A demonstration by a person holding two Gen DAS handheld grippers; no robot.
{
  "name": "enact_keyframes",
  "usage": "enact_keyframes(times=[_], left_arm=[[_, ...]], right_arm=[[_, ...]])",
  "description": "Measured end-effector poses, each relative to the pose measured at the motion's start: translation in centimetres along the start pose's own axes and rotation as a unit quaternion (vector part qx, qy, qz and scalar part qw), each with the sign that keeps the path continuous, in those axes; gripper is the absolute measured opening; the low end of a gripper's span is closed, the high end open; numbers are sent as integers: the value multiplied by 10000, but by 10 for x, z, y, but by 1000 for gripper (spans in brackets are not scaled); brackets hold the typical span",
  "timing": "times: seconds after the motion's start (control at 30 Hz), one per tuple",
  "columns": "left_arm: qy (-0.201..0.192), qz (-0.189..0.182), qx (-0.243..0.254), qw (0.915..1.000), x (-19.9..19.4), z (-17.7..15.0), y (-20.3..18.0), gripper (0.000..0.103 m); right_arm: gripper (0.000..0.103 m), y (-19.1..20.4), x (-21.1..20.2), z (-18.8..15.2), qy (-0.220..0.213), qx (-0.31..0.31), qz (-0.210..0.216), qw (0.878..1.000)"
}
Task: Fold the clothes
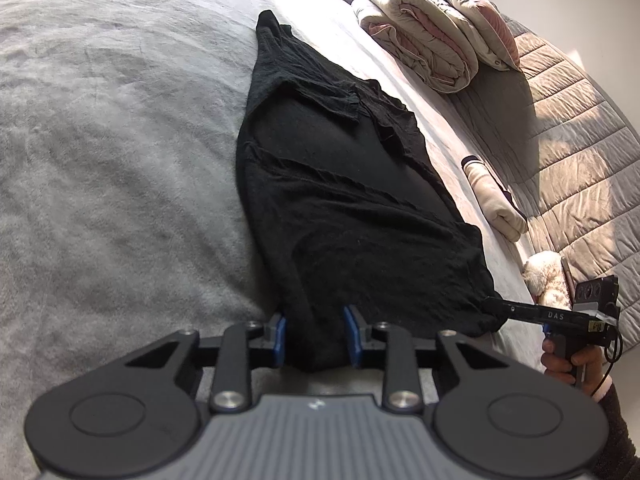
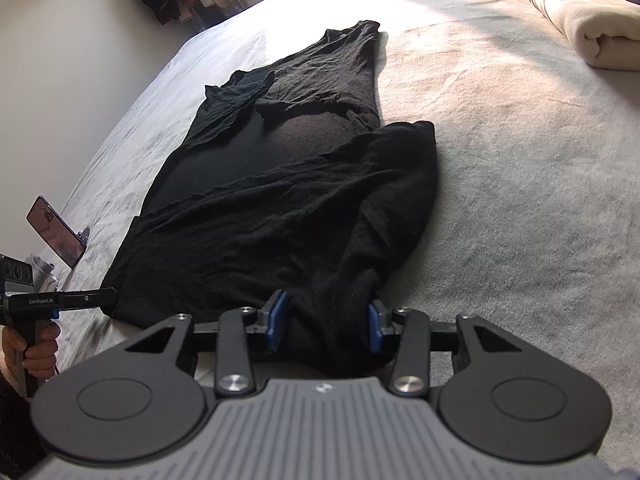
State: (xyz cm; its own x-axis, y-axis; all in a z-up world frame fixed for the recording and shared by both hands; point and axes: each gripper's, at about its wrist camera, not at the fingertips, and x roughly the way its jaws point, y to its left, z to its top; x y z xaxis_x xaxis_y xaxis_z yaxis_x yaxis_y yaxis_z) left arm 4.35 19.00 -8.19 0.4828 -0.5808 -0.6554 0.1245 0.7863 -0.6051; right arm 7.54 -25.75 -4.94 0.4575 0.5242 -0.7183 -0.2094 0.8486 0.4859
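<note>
A black knit garment (image 1: 340, 184) lies lengthwise on a grey bed cover (image 1: 100, 140), its sides folded inward. My left gripper (image 1: 314, 336) has the near hem bunched between its blue pads, at the left corner. My right gripper (image 2: 328, 320) holds the other near corner of the same garment (image 2: 280, 200) between its blue pads. Each gripper shows in the other's view, at the hem's far end: the right one in the left wrist view (image 1: 492, 304), the left one in the right wrist view (image 2: 110, 294).
A folded cream and pink duvet (image 1: 420, 40) and a pillow (image 1: 472, 8) lie at the far right. A rolled cream garment (image 1: 496, 200) and a fluffy white toy (image 1: 544, 276) lie beside a quilted mat (image 1: 580, 140). A phone on a stand (image 2: 56, 232) stands at the left.
</note>
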Motion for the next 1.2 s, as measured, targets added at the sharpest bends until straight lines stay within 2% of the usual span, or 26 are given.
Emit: enact_keyframes(times=[0.03,0.1,0.23,0.37,0.47,0.53,0.73,0.83,0.93,1.07,1.2], left_arm=[[8,-22,-36,10000,0,0,1,27],[53,-76,-169,9998,-2,1,6,25],[54,-20,-515,9987,-13,2,18,25],[-68,136,-607,9980,-27,0,21,25],[-99,168,-707,9973,-36,-5,22,29],[-89,149,-807,9966,-39,-9,21,34],[104,-326,-1149,9928,-29,-29,13,42],[-46,-371,-1393,9895,-20,-38,8,43],[-463,-367,-1832,9813,-16,-47,6,44],[-894,-345,-2223,9703,-12,-55,5,43],[-1251,-376,-2676,9546,-13,-59,10,41]], right_arm=[[42,-2,-1,0,18,44,26,10000],[33,-8,-5,2,41,182,57,9998],[32,-26,-19,4,-62,588,51,9982],[41,-35,-37,3,-244,665,-150,9974],[42,-39,-48,-1,-293,734,-135,9968],[42,-40,-53,-4,-276,791,-38,9965],[43,-32,-50,-20,1,1031,452,9936],[47,-24,-36,-29,210,1132,593,9916],[49,-19,-29,-34,100,1194,521,9914],[51,-24,-26,-34,-211,1668,660,9836],[50,-31,-24,-34,-496,2116,706,9735]])
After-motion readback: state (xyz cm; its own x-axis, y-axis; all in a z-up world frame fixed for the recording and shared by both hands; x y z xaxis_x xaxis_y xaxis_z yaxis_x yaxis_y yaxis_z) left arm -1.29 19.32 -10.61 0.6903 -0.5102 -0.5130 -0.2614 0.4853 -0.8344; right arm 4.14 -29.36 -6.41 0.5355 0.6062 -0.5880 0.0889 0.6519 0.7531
